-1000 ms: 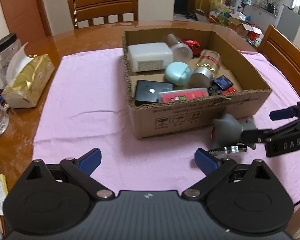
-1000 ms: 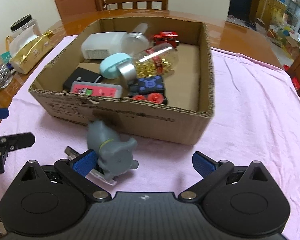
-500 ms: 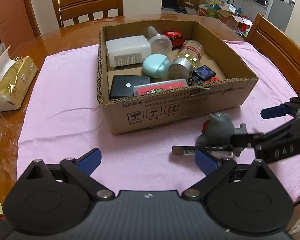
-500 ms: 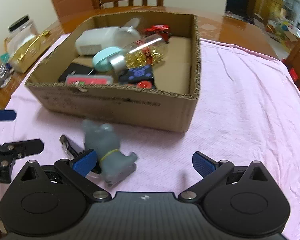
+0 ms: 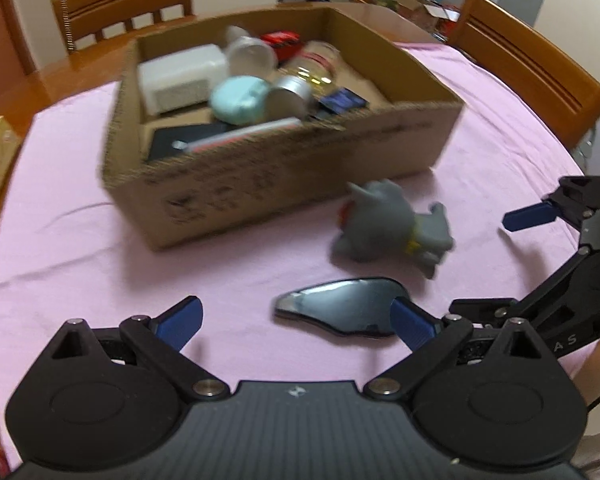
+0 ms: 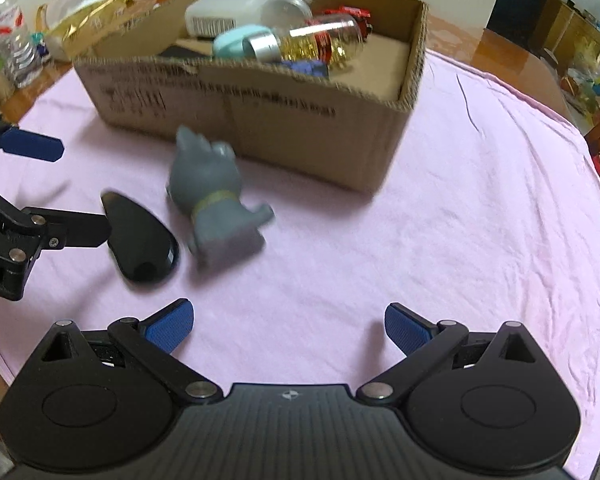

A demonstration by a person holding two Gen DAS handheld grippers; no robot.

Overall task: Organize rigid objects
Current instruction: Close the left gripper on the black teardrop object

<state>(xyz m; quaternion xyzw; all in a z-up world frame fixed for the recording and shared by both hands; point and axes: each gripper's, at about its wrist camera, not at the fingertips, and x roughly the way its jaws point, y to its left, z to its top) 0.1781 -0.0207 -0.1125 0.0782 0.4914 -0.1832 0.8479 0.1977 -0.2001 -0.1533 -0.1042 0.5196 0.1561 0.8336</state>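
A grey cat toy (image 5: 392,224) (image 6: 216,208) lies on its side on the pink cloth, just in front of the cardboard box (image 5: 284,176) (image 6: 260,108). Beside it lies a flat glossy black teardrop-shaped object (image 5: 340,312) (image 6: 140,240). My left gripper (image 5: 296,320) (image 6: 56,188) is open, and one finger rests at the black object's end. My right gripper (image 6: 288,328) (image 5: 504,260) is open and empty, a little short of the toy. The box holds a white case (image 5: 180,76), a teal round case (image 5: 240,100), a lidded jar (image 6: 320,44) and several smaller items.
A pink cloth (image 6: 480,220) covers the round wooden table. Wooden chairs (image 5: 528,64) stand at the far side and on the right. A gold packet (image 6: 88,24) and a water bottle (image 6: 8,28) sit on the table's left edge.
The right gripper has drawn back from the cat toy, which now lies farther ahead of it. The left gripper has come close to the black object, which now shows its broad face.
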